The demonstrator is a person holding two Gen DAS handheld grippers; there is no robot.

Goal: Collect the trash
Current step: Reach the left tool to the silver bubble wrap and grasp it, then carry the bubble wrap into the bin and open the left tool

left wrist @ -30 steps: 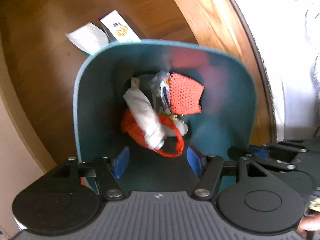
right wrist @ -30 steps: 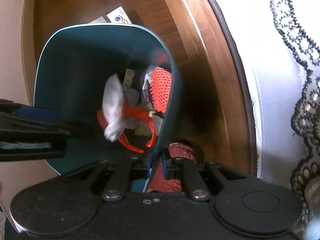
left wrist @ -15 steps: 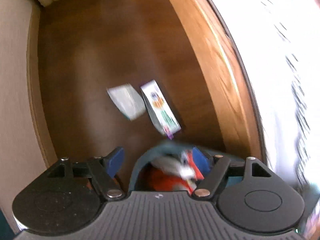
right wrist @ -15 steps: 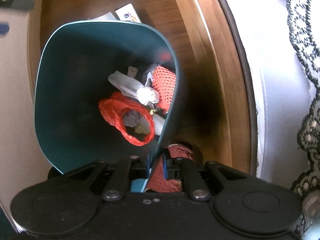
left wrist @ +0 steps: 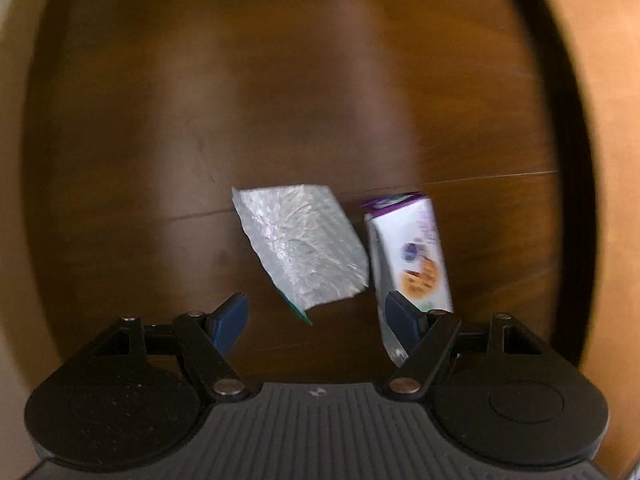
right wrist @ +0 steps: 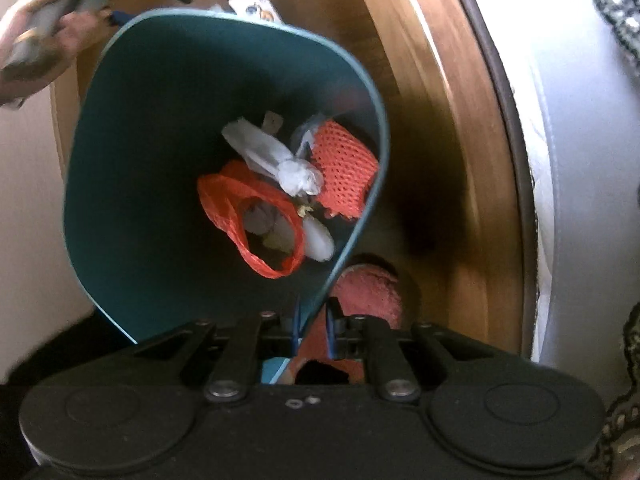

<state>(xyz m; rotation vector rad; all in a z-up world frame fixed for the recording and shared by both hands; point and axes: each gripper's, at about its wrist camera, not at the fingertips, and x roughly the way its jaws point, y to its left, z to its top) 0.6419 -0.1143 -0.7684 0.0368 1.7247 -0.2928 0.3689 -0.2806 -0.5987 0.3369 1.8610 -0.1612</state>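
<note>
The left gripper (left wrist: 316, 320) hung with fingers apart and empty, its right finger (left wrist: 402, 322) hiding the lower end of a blurred carton (left wrist: 412, 256). The right gripper (right wrist: 313, 326) was clamped on the bin (right wrist: 160, 184) rim. On the dark wood floor (left wrist: 280, 100), a foil wrapper (left wrist: 302, 244) lay just left of the carton, whose long axis ran away from the fingers.

From the left wrist we look steeply down at the wooden floor (left wrist: 280, 100), close to a small carton (left wrist: 416, 256). From the right wrist we look down into the bin (right wrist: 132, 184); that carton (right wrist: 256, 2) shows beyond its rim.
</note>
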